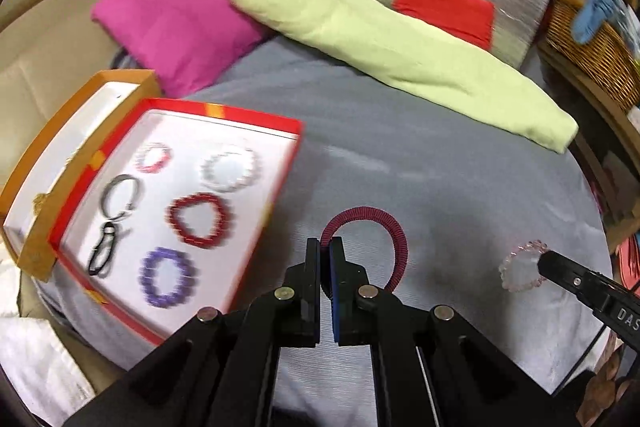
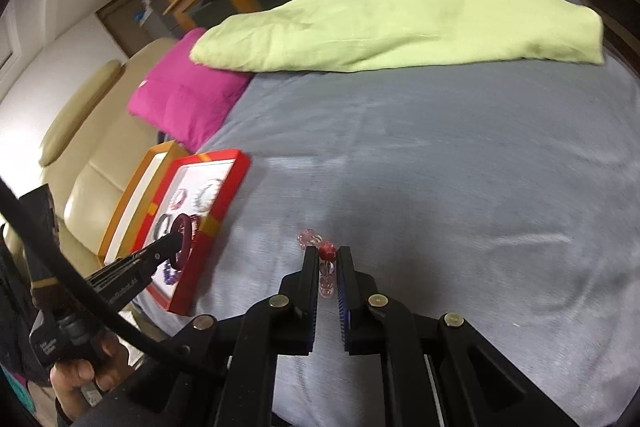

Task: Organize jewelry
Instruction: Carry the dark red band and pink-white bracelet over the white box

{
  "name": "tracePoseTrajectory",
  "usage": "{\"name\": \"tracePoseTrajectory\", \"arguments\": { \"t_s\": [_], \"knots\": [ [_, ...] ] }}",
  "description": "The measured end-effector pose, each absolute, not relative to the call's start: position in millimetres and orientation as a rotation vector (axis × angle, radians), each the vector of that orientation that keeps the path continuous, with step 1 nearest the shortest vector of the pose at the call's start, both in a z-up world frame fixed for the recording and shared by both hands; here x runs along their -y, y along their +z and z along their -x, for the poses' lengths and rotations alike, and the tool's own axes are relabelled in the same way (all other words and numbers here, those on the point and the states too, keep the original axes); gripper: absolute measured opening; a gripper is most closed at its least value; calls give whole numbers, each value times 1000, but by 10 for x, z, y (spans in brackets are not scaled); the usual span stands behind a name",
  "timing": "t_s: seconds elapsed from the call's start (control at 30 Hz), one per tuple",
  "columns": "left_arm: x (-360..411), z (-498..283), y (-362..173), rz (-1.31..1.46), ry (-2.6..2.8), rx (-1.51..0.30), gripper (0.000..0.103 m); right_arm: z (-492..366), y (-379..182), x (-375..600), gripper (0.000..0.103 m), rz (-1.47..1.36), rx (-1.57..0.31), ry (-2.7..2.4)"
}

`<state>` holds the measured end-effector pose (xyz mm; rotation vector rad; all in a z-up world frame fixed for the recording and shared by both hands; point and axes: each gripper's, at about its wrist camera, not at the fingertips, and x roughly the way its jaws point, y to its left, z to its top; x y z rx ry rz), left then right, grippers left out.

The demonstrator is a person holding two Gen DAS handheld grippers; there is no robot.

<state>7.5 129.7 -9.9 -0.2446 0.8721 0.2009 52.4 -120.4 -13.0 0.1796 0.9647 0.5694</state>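
My left gripper (image 1: 325, 243) is shut on a dark red coiled hair band (image 1: 384, 227) and holds it above the grey bedspread, right of the red box (image 1: 224, 113). The box's white floor holds a pink, a white, a dark red and a purple bead bracelet (image 1: 168, 277) and a metal key ring (image 1: 120, 195). My right gripper (image 2: 326, 253) is shut on a clear pink bead bracelet (image 2: 326, 267), which also shows in the left wrist view (image 1: 520, 269). The left gripper with the band (image 2: 182, 241) shows in the right wrist view over the red box (image 2: 228, 201).
An orange box lid (image 1: 76, 131) lies behind the red box. A magenta cushion (image 1: 180, 23) and a light green pillow (image 1: 380, 43) lie at the back of the grey bed (image 1: 400, 167). A beige sofa (image 1: 48, 43) stands left, a wicker basket (image 1: 592, 39) right.
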Motion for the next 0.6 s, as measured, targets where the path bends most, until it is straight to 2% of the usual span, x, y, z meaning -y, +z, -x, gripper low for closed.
{"name": "tracePoseTrajectory", "arguments": {
  "t_s": [0.6],
  "knots": [
    [-2345, 22, -144, 316, 402, -877, 4, -616, 111, -186, 10, -32, -946, 787]
  ]
}}
